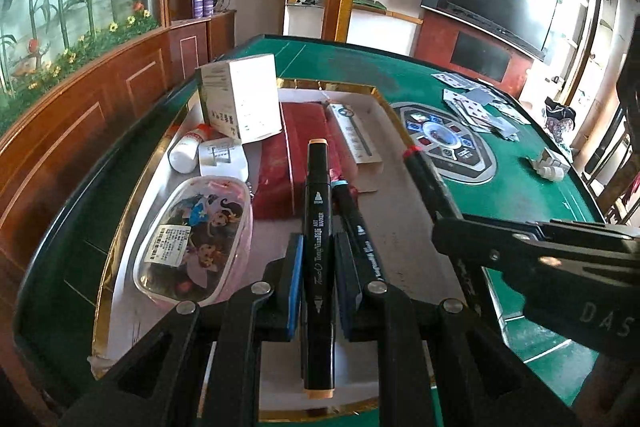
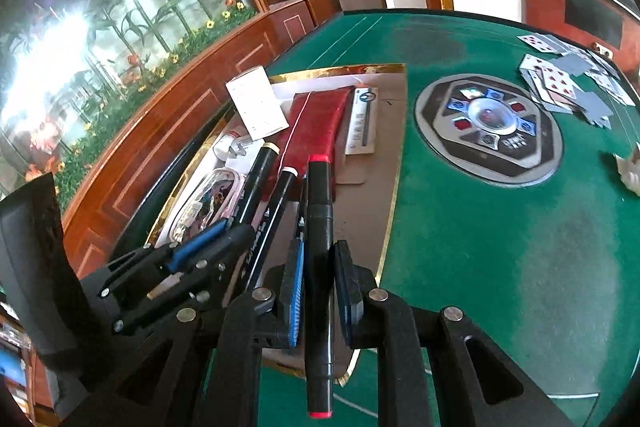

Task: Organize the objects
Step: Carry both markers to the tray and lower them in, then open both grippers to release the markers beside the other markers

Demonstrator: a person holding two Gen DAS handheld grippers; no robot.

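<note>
My left gripper (image 1: pixel 318 239) is shut on a black marker with peach caps (image 1: pixel 319 211), held lengthwise over the gold-rimmed white tray (image 1: pixel 120 227). A second black marker with a pale blue cap (image 1: pixel 354 219) lies just to its right in the tray. My right gripper (image 2: pixel 320 247) is shut on a black marker with red caps (image 2: pixel 319 195), above the tray's right edge. In the left wrist view the right gripper (image 1: pixel 444 227) comes in from the right with the red-capped marker (image 1: pixel 424 175). In the right wrist view the left gripper (image 2: pixel 236 231) sits close by on the left.
The tray holds a cartoon pencil case (image 1: pixel 196 239), a red pouch (image 1: pixel 296 155), a white box (image 1: pixel 240 95), a white bottle (image 1: pixel 186 149) and a flat pack (image 1: pixel 354 133). On the green felt table (image 2: pixel 500 247) are a round centre panel (image 2: pixel 488 131) and scattered playing cards (image 2: pixel 568 83).
</note>
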